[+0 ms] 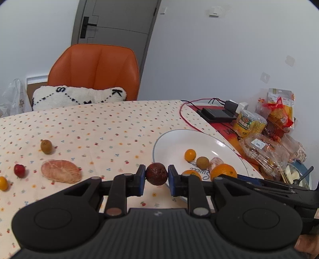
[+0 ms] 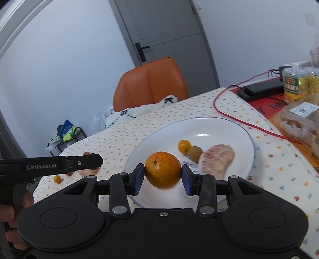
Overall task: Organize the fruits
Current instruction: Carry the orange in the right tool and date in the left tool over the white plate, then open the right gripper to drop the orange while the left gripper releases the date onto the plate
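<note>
The left gripper (image 1: 156, 175) clenches a dark red passion fruit (image 1: 156, 173) between its blue pads, just left of the white plate's (image 1: 173, 143) rim. The right gripper (image 2: 162, 173) clamps an orange (image 2: 162, 169) over the plate's near edge; ahead lie a kumquat (image 2: 184, 145), a kiwi berry (image 2: 195, 153) and a peeled pomelo segment (image 2: 216, 159).

The walls (image 1: 209, 59) are looking plain and pale all around. A grey door (image 1: 117, 20) with a black handle (image 1: 86, 26) is standing shut behind the table. An orange chair (image 1: 95, 69) is sitting at the far side of the table, and a fluffy white pillow (image 1: 79, 96) with black marks is lying on its seat. A dotted cloth (image 1: 99, 123) is covering the table. A small black rack (image 2: 65, 139) is standing by the wall. White switches (image 1: 214, 11) are sitting high on the wall. Soft, even light is filling the room.
</note>
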Tool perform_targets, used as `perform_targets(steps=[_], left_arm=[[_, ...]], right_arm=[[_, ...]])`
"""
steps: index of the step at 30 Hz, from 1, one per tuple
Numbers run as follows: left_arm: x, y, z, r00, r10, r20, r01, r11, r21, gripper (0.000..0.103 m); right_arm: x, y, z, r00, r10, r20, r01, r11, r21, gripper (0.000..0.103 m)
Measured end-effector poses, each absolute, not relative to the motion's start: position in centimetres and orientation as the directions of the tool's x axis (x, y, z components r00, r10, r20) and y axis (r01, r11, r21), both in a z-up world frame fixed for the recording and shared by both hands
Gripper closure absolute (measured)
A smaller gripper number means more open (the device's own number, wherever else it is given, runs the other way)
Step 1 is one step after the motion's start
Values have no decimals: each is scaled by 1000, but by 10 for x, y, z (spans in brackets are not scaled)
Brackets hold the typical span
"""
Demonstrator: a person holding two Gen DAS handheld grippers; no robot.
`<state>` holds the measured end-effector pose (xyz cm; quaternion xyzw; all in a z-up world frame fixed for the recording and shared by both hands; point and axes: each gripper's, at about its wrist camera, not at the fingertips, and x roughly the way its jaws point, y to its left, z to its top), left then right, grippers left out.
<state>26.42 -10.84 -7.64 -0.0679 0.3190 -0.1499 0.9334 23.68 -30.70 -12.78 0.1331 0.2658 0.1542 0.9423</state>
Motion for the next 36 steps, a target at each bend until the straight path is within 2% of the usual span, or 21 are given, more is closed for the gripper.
perform_targets(steps=[4, 22, 24, 31, 36], left_arm=[[272, -118, -81, 740, -334, -584, 249, 942, -223, 81], [300, -154, -91, 724, -336, -603, 287, 941, -179, 80], [301, -154, -90, 735, -321, -597, 272, 946, -174, 76], [300, -140, -91, 729, -306, -612, 234, 952, -198, 75], [294, -126, -90, 726, -287, -625, 198, 958, -209, 64]], right_arm=[[239, -311, -133, 808, 361, -466, -210, 915, 344, 60], [233, -324, -137, 816, 376, -438, -218, 903, 370, 59], [233, -324, -138, 816, 377, -438, -217, 902, 372, 59], [231, -321, -138, 825, 364, -432, -207, 906, 368, 59], [230, -315, -136, 825, 362, -434, -208, 909, 362, 59]])
